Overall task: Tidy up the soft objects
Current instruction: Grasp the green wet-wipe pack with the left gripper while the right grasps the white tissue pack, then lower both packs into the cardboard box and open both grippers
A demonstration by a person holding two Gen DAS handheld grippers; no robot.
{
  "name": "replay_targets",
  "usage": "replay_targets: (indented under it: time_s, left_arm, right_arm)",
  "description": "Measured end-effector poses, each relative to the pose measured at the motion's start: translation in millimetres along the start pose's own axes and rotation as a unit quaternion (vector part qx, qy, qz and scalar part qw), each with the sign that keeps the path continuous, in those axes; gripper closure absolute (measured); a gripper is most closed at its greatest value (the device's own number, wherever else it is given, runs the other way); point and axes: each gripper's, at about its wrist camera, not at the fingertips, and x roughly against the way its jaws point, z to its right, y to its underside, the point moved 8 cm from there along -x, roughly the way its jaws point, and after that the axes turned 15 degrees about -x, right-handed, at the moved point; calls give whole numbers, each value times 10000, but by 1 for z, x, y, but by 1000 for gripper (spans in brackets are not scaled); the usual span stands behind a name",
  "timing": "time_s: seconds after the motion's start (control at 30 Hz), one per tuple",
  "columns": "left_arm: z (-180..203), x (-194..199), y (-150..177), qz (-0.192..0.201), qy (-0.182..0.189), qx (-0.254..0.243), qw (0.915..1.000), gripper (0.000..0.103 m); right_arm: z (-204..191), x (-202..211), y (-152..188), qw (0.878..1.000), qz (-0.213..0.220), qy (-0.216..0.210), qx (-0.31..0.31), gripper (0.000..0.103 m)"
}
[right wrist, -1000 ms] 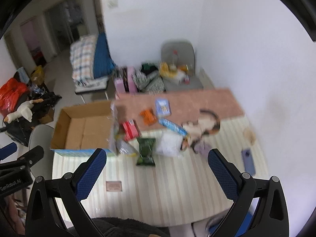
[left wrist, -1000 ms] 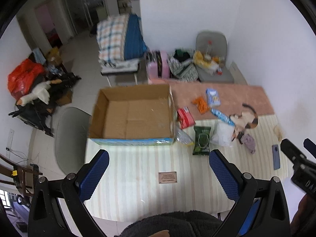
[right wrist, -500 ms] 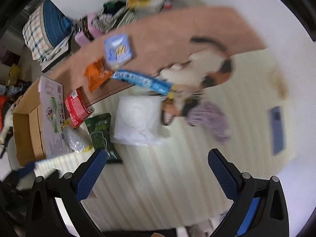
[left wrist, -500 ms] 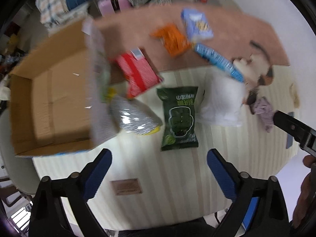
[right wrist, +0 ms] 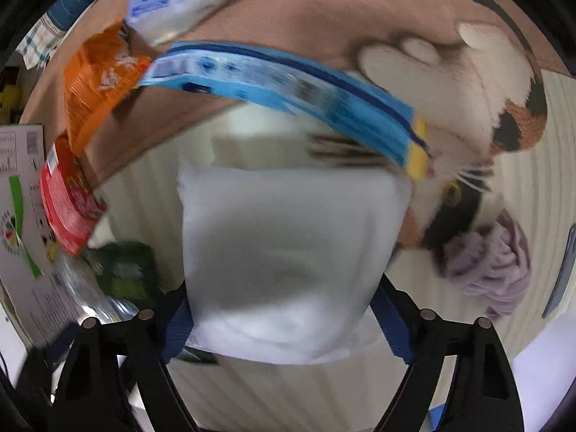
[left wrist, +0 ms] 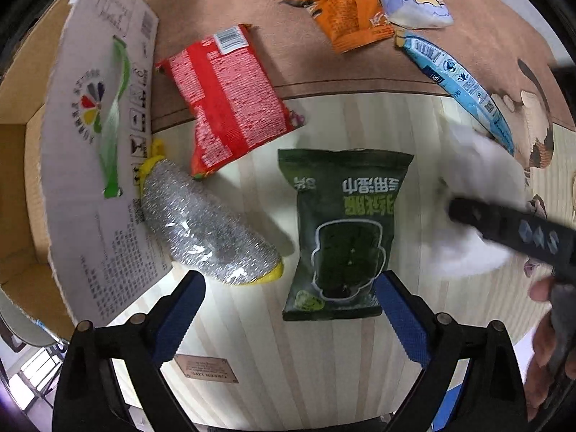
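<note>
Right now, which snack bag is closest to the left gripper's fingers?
The dark green bag. Its bottom edge lies just ahead of the open left gripper, beside its right finger. The red bag and orange bag lie farther up the table.

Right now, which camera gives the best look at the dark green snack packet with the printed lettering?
The left wrist view: the dark green snack packet lies flat, sharp and whole just ahead of the open left gripper. The right wrist view shows only a blurred green corner beside the soft white package.
</note>
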Motion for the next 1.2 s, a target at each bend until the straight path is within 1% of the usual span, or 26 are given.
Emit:
replay_targets:
  time_s: [0.03, 0.1, 0.17, 0.2, 0.27, 0.33, 0.37, 0.43, 0.47, 0.5, 0.53, 0.57, 0.6, 0.63, 0.7, 0.77, 0.83, 0.9, 0.93, 1.0, 1.03, 1.07, 1.1, 1.13, 1.17, 1.2]
  left_arm:
    - [3, -1, -3, 3, 48, -30, 10000, 6]
    - [10, -9, -11, -63, 154, -96, 9998, 6]
    - [16, -19, -19, -111, 236, -141, 9996, 7]
    - [19, -22, -21, -137, 255, -164, 9994, 9]
    - [24, -29, -25, -221, 269, -250, 9991, 38]
    - [31, -34, -28, -403, 285, -320, 9983, 48]
    - [33, -33, -33, -457, 252, -381, 9979, 52]
    - [34, -40, -34, -493, 123, -431, 9978, 55]
    - [34, -41, -34, -450, 66, -433, 9980, 60]
    - [33, -42, -34, -451, -12, -447, 9980, 63]
    - [31, -39, -32, -436, -21, -437, 9981, 67]
    - [32, -32, -29, -462, 17, -419, 9981, 68]
    - [33, -28, -27, -418, 48, -380, 9984, 69]
    - [37, -23, -27, -368, 28, -368, 9986, 69]
    - [35, -7, -22, -161, 33, -362, 9992, 69]
    - [31, 14, -20, 63, 135, -359, 9992, 70]
    - [25, 44, -14, 326, 245, -333, 9986, 70]
    - [11, 75, -6, 607, 292, -282, 9973, 70]
    - [3, 88, -1, 729, 308, -246, 9966, 70]
    - [-26, 138, 1, 960, 355, -106, 9947, 70]
    - [-37, 150, 4, 1047, 367, -52, 9938, 70]
    - [-57, 166, 7, 1136, 378, 19, 9928, 70]
    - [-75, 182, 12, 1179, 371, 94, 9923, 70]
    - [-94, 198, 15, 1217, 359, 162, 9918, 70]
    - [-120, 212, 18, 1256, 321, 230, 9913, 70]
    - [-139, 214, 21, 1269, 279, 312, 9910, 70]
  right_arm:
    - [11, 0, 3, 9999, -127, 15, 42, 18]
    - [30, -3, 6, 9998, -140, 154, 47, 18]
    - [42, -9, 11, 9996, -258, 132, 23, 17]
    - [43, -10, 13, 9996, -278, 107, 34, 17]
    - [44, -16, 14, 9995, -306, 56, 18, 17]
    - [46, -21, 16, 9995, -325, 45, -18, 17]
    - [46, -24, 16, 9994, -333, 48, -42, 17]
    - [45, -30, 19, 9994, -325, 72, -73, 17]
    - [44, -32, 21, 9994, -321, 88, -98, 17]
    - [44, -33, 23, 9994, -300, 89, -135, 17]
    - [44, -35, 24, 9995, -275, 87, -160, 20]
    - [45, -41, 29, 9995, -245, 90, -169, 24]
    - [45, -38, 32, 9996, -200, 83, -174, 27]
    - [47, -31, 35, 9997, -160, 64, -182, 33]
    - [44, -18, 42, 9998, -88, -24, -201, 35]
    - [37, -6, 54, 9997, -52, -183, -174, 36]
    - [26, 12, 68, 9995, 74, -303, -36, 36]
    - [13, 35, 85, 9984, 257, -463, 200, 36]
    - [-1, 50, 98, 9972, 340, -571, 334, 36]
    - [-30, 76, 120, 9943, 485, -742, 601, 36]
    - [-48, 93, 132, 9924, 543, -829, 735, 36]
    - [-65, 106, 136, 9901, 591, -938, 860, 36]
    - [-92, 125, 139, 9877, 626, -1047, 983, 36]
    - [-115, 144, 147, 9848, 643, -1165, 1113, 36]
    - [-130, 170, 156, 9823, 652, -1264, 1216, 35]
    - [-155, 175, 161, 9801, 669, -1333, 1312, 35]
